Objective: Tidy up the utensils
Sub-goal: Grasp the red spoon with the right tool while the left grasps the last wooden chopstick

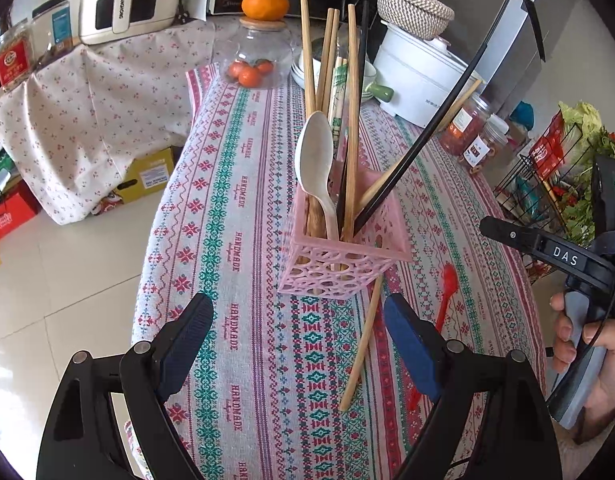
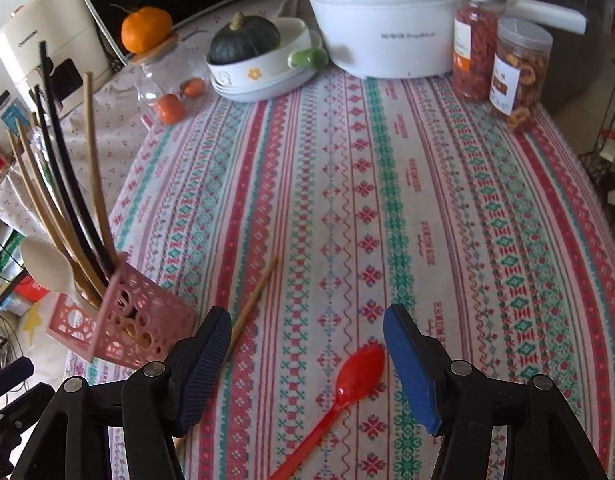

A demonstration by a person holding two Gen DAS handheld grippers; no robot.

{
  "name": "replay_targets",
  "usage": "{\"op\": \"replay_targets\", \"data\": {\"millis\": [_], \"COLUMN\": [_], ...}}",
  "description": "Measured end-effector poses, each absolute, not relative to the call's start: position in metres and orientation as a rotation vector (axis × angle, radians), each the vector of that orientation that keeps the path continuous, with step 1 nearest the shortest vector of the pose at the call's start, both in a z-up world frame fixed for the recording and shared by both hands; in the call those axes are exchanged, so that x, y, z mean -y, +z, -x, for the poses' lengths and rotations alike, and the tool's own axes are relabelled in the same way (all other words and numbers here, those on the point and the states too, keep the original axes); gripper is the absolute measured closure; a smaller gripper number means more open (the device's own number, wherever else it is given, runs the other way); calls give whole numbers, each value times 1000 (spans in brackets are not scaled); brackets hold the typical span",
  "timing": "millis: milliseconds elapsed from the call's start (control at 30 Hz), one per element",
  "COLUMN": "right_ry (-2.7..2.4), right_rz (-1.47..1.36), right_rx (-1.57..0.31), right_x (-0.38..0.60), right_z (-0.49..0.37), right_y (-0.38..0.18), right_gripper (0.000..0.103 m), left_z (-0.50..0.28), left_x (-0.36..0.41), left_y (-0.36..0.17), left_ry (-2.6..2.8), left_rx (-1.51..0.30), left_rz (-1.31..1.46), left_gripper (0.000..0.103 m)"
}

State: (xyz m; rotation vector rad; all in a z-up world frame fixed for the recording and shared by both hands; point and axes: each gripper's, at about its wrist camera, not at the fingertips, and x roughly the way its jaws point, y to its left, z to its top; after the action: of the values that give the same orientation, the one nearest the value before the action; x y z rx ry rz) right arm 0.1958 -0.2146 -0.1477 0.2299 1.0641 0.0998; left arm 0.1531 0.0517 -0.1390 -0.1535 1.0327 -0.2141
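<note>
Two spoons (image 2: 349,384), one holder (image 1: 339,256)

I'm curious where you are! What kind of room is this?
Probably a home kitchen or dining corner. A pink utensil basket sits on a patterned tablecloth, with a white electric pot and snack jars behind.

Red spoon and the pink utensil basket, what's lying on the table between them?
A single wooden chopstick lies flat on the tablecloth between the red spoon and the pink basket, clearest in the right wrist view.
</note>
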Motion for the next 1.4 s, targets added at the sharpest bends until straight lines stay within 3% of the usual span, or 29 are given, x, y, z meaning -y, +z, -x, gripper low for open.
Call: {"op": "replay_targets", "data": {"millis": [433,500,567,667,1200,1400], "right_ry": [26,21,3,12,51,65], "right_rz": [-162,-129,-101,-91,-237,-282], "right_rx": [-1245,-1240,-1234,-1237,-1184,-1164], "right_x": [214,209,208,210,299,329], "right_z": [-201,-201,-200,-202,-144,-132], "right_y": [-210,-211,-210,-210,-175,-167], "right_gripper": [36,43,65,73,75,75], "left_z": [-151,-149,-147,-144,-117,-148], "left_x": [-22,-17,-14,-7,88,129], "left_y": [-163,-164,-165,-167,-146,-148], "left_ry": [-241,-249,-258,-275,-468,-461], "left_rx": [-1110,-1112,-1111,-1120,-1108,-1136], "left_rz": [30,9,-11,-43,-160,-173], "left_gripper": [14,14,14,14,15,32]}}
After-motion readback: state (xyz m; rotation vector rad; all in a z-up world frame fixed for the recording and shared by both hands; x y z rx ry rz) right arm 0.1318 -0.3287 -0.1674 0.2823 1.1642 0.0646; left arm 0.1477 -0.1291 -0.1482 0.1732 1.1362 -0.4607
